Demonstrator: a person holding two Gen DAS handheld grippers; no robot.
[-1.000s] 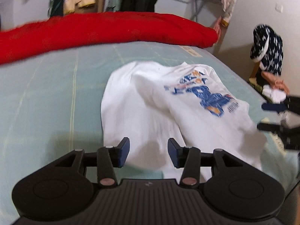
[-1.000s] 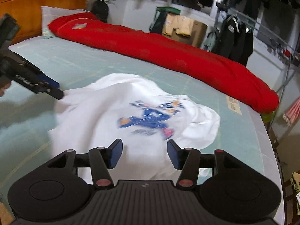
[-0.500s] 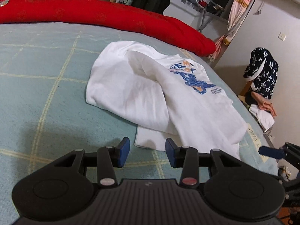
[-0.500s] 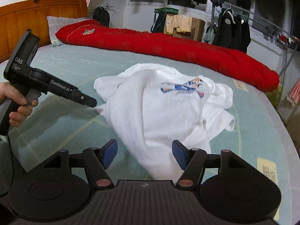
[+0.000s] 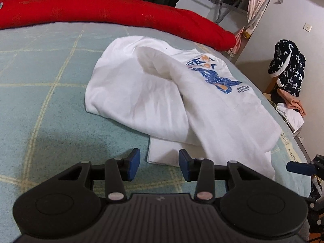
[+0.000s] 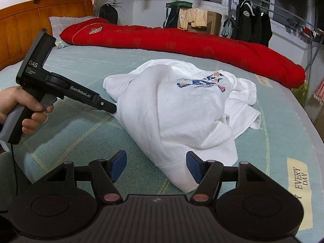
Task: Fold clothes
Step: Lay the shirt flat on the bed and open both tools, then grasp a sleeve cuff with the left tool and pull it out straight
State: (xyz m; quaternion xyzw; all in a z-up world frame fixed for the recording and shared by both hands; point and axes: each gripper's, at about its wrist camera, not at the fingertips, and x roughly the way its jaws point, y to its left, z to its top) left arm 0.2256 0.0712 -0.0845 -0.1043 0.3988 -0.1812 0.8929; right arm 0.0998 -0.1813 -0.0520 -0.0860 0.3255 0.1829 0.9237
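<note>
Since the earlier frames both claws have come down closer to the shirt (image 5: 162, 93), which then lay blurred and spread and now sits heaped on the bed (image 5: 40, 105). The left claw (image 5: 159, 167) stands apart, empty, its jaws having just been closing, at the shirt's near hem corner. The right claw (image 6: 156, 167) stands wider apart, its jaws having just been opening; the ribbed hem lies between the pads, not pinched. The shirt print reads "GEM OF". The left tool's body reads "DAS" and "GenRobot.AI". A bed label (image 6: 299, 180) reads "EVERY DAY". A red quilt (image 6: 182, 44) lies along the far side
</note>
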